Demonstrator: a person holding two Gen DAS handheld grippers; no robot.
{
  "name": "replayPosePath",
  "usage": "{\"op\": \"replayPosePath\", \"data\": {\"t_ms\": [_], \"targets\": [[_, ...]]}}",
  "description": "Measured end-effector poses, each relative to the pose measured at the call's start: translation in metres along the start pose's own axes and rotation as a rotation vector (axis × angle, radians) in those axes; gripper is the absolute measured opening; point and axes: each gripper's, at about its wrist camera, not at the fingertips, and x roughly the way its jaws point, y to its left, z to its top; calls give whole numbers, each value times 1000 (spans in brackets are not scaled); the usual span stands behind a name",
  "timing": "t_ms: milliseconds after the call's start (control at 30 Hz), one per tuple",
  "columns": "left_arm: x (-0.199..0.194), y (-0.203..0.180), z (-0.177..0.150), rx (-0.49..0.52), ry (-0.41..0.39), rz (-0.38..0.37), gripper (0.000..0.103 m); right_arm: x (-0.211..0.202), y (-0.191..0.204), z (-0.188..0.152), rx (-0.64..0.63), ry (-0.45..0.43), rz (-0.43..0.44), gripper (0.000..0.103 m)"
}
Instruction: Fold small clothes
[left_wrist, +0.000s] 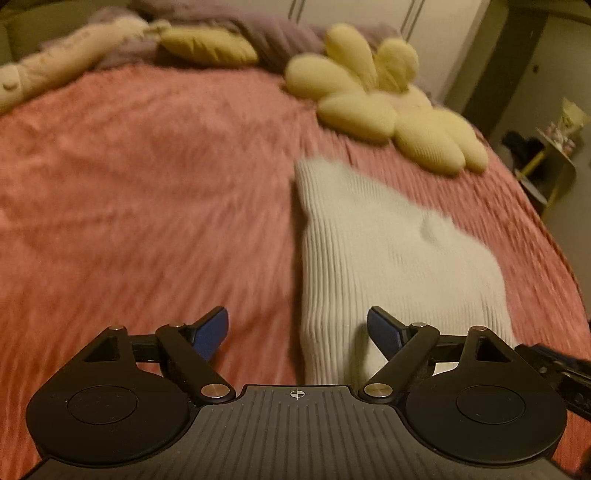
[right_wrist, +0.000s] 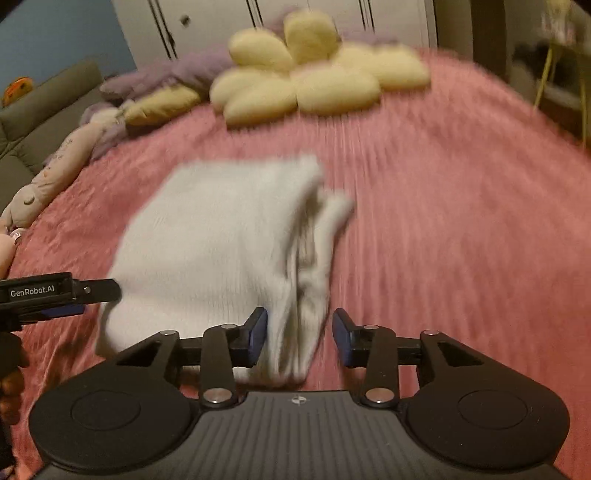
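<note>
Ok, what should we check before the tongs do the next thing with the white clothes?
1. Left tongs open, holding nothing: ok.
2. Right tongs open, cloth edge between them, unpinched: ok.
3. White garment lying on the pink bedspread: ok.
4. Its folded edges lined up neatly: cannot tell, too blurry.
5. Flower pillow apart from the garment: ok.

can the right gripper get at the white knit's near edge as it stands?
Probably yes. The right gripper is open with the white knit's folded near edge between its fingers, not pinched; nothing covers it, and the left gripper sits off at the far side.
</note>
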Motion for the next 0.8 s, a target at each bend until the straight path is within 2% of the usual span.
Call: {"op": "replayPosePath", "data": {"t_ms": [67, 167, 267, 367, 400, 500, 600, 633, 700, 800], "targets": [[8, -6, 11, -20, -31, 21, 88, -5, 17, 11, -84, -79, -23, 43], [32, -20, 22, -5, -22, 40, 88, 12, 41, 30, -179, -114, -23, 43], [53, -30, 21, 40, 15, 69, 91, 41, 57, 37, -271, -117, -96, 42], [62, -36, 14, 85, 4, 94, 97, 65, 54, 34, -338, -133, -194, 42], [65, -37, 12, 98, 6, 91, 97, 73, 49, 31, -340, -117, -216, 42], [71, -40, 8, 106, -5, 96, 100, 84, 30, 27, -291, -110, -197, 48], [73, -39, 7, 111, -10, 100, 102, 90, 31, 24, -337, -117, -208, 54], [71, -37, 8, 98, -4, 94, 102, 91, 32, 24, -346, -112, -203, 55], [63, -31, 11, 61, 15, 81, 102, 88, 28, 31, -326, -90, -195, 68], [39, -24, 7, 17, 19, 58, 101, 67, 21, 37, -236, -63, -149, 72]]}}
